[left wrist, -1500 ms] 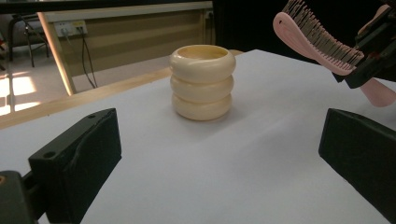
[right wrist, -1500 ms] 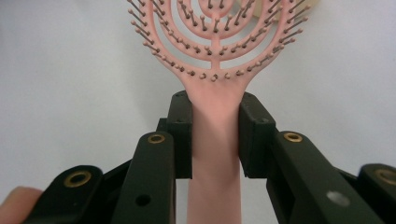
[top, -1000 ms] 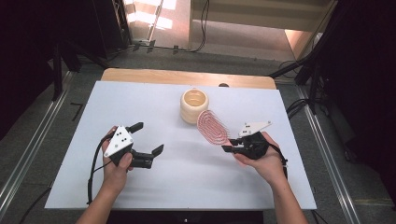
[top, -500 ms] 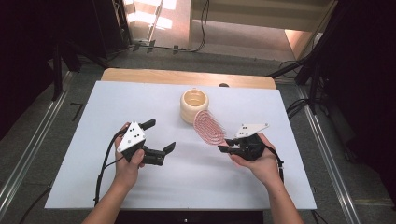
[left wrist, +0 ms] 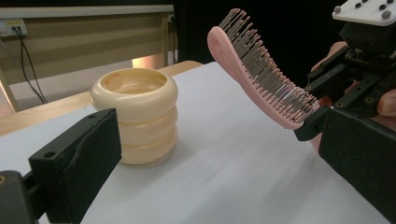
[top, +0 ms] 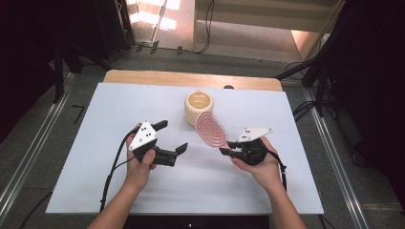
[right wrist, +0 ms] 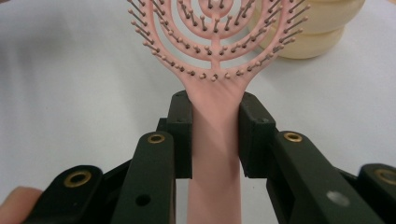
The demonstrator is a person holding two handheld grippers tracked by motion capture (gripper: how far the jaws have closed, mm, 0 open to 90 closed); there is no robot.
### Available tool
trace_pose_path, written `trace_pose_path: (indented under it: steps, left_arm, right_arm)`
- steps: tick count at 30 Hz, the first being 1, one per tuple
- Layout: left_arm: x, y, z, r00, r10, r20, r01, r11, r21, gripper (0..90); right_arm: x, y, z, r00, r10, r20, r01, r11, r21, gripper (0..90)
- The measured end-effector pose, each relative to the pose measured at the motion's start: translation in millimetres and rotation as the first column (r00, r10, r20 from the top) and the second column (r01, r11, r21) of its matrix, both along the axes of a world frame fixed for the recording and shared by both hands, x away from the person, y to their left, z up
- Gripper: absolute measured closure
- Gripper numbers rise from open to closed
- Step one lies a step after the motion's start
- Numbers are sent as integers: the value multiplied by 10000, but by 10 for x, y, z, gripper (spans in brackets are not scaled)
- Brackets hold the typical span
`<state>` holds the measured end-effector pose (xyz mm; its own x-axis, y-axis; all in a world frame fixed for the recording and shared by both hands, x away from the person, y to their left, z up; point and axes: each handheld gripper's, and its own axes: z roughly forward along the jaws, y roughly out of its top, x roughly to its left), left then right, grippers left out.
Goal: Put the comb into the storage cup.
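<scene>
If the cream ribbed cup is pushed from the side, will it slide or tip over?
The cream ribbed cup looks squat with a broad base, so it would probably slide, not tip. It seems empty, likely light. The smooth white table may give little friction.

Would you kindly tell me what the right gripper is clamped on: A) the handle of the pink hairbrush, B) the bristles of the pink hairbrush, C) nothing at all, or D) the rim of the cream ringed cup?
A: in the right gripper view the right gripper has both pads pressed against the handle of the pink hairbrush, just below its bristled head.
</scene>
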<state>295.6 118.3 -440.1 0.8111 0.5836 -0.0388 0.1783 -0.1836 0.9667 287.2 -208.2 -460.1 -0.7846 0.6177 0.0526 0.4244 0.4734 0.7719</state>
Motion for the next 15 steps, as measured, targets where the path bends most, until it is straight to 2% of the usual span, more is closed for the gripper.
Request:
trace_pose_path:
  steps: [4,10,15]
  left_arm:
    - [12,-53,-7,10000,-27,-62,28,10000,86,1]
    - [52,-106,-2,9996,-79,-266,73,9997,-231,2]
    - [75,-152,17,9995,-115,-283,107,9996,-251,2]
  right_arm:
    - [-8,14,0,9998,-113,162,112,9999,98,682]
    - [-20,33,-6,9987,-346,370,335,9990,303,682]
    - [-30,55,-5,9973,-422,603,393,9981,481,682]
